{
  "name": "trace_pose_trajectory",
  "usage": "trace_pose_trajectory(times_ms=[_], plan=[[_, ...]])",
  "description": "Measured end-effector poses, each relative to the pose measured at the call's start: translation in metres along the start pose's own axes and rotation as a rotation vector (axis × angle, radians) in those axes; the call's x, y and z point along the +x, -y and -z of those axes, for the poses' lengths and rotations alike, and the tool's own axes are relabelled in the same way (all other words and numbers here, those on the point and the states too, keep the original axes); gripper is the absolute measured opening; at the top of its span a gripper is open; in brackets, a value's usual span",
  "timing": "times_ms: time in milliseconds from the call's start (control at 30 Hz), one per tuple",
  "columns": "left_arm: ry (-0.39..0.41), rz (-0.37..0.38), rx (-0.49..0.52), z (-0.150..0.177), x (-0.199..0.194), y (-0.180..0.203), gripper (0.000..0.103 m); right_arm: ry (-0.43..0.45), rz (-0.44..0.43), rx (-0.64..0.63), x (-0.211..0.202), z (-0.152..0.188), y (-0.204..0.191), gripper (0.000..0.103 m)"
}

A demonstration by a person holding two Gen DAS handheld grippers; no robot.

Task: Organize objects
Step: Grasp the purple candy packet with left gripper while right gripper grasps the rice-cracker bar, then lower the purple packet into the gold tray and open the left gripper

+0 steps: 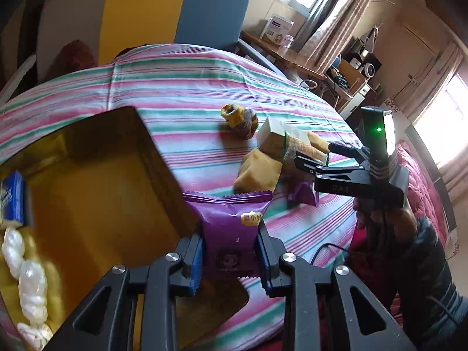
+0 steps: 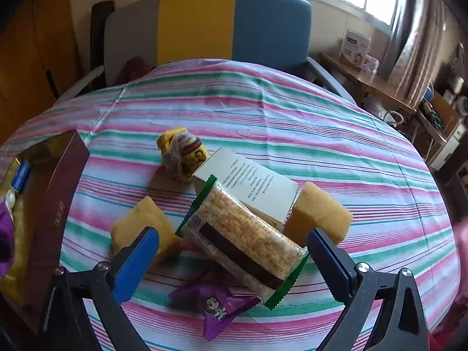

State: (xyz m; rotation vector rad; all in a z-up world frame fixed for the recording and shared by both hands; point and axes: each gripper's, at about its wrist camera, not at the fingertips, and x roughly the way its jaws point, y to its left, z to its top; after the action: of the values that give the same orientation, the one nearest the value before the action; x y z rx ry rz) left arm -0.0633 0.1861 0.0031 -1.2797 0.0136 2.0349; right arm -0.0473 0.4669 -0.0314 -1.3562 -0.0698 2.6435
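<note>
Carrying the purple snack packet [image 1: 231, 228] toward the open box [image 1: 96, 181] is the step in hand, as I judge it, and the box is the biggest thing to mind: it lies to the left of the left claw [image 1: 229, 259], its gold-lined floor mostly bare, with a blue pack [image 1: 13, 201] and a string of white wrapped sweets [image 1: 29, 280] along its far-left side. Striped cloth covers the worktop [image 2: 292, 117] ahead of both claws. Ahead of the right claw [image 2: 231, 256], between its spread pads and untouched by them, lies a long cracker pack with green ends [image 2: 248, 242], resting across a white carton [image 2: 254, 187]; that claw is released and holds nothing. Two yellow sponges [image 2: 140, 222] flank the pack, one just beyond each pad, and a yellow-wrapped bundle [image 2: 181, 152] sits farther off. A second purple packet [image 2: 216, 307] lies just below that claw. The left claw is clenched on its purple packet, pads pinching the lower half so the crimped top stands free. To do it well, the left should bring the packet over the bare gold floor before releasing, clear of the near wall. The right should lower squarely astride the cracker pack, keeping the sponges outside its pads.
</note>
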Motion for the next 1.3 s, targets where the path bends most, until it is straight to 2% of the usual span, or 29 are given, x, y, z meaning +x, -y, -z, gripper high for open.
trace_pose_trajectory(times_ms=[200,300,367,467,533,700,833,933,1133,1200,1233,1267,1300], plan=[[0.013,0.008,-0.098,0.022,-0.013,-0.030,0.030,-0.136,0.057,-0.241,0.018,-0.007,-0.009,0.103],[0.019,0.009,-0.134,0.028,-0.017,-0.038,0.030,-0.195,0.053,-0.258,0.032,-0.008,-0.003,0.098],[0.025,0.009,-0.140,0.031,-0.020,-0.041,0.030,-0.222,0.043,-0.224,0.038,-0.008,0.002,0.055],[0.036,0.002,-0.147,0.036,-0.025,-0.044,0.030,-0.185,0.018,-0.140,0.029,-0.008,0.010,0.036],[0.042,-0.002,-0.153,0.038,-0.027,-0.047,0.030,-0.170,0.039,-0.137,0.020,-0.006,0.007,0.033],[0.057,-0.003,-0.182,0.045,-0.032,-0.055,0.030,-0.108,0.047,-0.111,-0.012,-0.004,0.000,0.033],[0.070,-0.006,-0.191,0.049,-0.037,-0.058,0.030,-0.063,-0.062,-0.134,-0.044,-0.002,-0.029,0.033],[0.075,-0.007,-0.201,0.052,-0.039,-0.060,0.030,-0.100,-0.103,-0.199,-0.044,0.011,-0.060,0.033],[0.080,-0.016,-0.206,0.056,-0.043,-0.062,0.030,-0.217,-0.213,-0.272,-0.019,0.035,-0.100,0.034],[0.080,-0.020,-0.211,0.057,-0.044,-0.063,0.030,-0.230,-0.261,-0.289,-0.017,0.040,-0.108,0.048],[0.080,-0.021,-0.211,0.057,-0.043,-0.063,0.030,-0.225,-0.273,-0.296,-0.017,0.042,-0.110,0.069],[0.080,-0.023,-0.212,0.057,-0.043,-0.063,0.030,-0.214,-0.272,-0.304,-0.017,0.042,-0.112,0.083],[0.079,-0.025,-0.212,0.058,-0.043,-0.063,0.030,-0.202,-0.267,-0.314,-0.018,0.042,-0.113,0.085]])
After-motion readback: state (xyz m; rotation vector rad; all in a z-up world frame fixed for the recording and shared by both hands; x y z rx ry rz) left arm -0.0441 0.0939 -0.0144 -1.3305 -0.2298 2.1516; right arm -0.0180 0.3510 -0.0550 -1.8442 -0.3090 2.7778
